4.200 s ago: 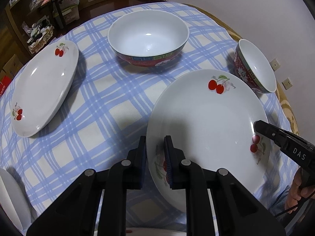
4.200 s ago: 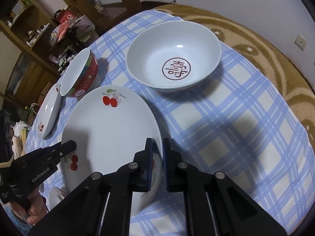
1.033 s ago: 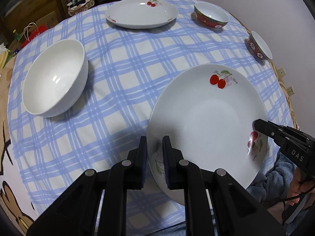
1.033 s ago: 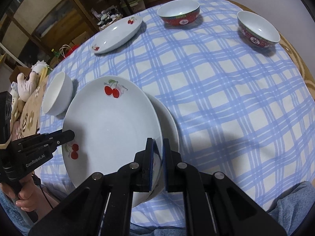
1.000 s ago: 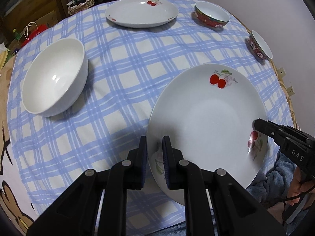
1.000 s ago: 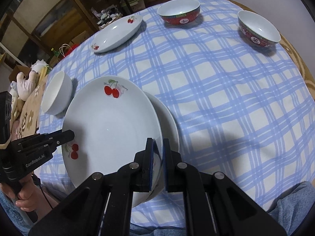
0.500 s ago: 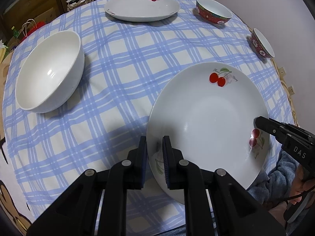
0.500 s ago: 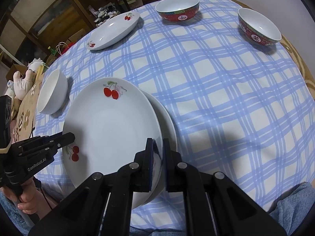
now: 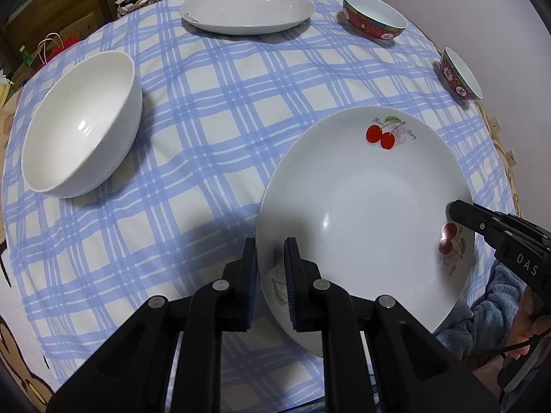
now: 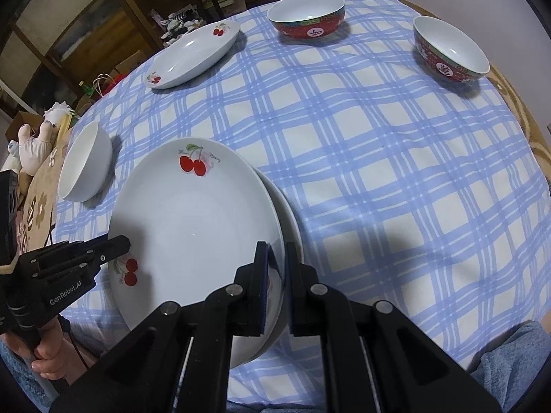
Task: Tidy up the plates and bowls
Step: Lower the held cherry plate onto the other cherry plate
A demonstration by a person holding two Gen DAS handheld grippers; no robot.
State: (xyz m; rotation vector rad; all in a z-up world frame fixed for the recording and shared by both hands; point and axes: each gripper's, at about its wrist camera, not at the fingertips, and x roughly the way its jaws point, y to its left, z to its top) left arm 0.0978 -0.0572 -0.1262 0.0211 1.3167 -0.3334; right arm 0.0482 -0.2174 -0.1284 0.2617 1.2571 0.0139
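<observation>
Both grippers point steeply down at the table and hold one cherry plate (image 9: pixel 361 206) between them. The left gripper (image 9: pixel 270 268) is clenched on the plate's near left rim, one finger under the rim and one on the inside. The right gripper (image 10: pixel 275 275) is clenched on the opposite rim in the same way; in the left wrist view its black fingers (image 9: pixel 482 220) reach over the plate's right edge beside a cherry print. Below them a hand (image 9: pixel 530 320) grips the handle, next to a blue-grey sleeve (image 9: pixel 482 309).

The held plate is above a second plate (image 10: pixel 289 213), whose edge shows as a crescent at its right side; whether the two touch I cannot tell. Both are at the near edge of the blue checked tablecloth (image 10: pixel 378 172).

Seen from the held plate, a plain white bowl (image 9: pixel 82 124) stands to the left, well apart. A third cherry plate (image 9: pixel 246 8) lies at the far side of the table. One red patterned bowl (image 9: pixel 373 20) stands far behind, and another red bowl (image 9: pixel 459 74) stands to the far right near the table edge.
</observation>
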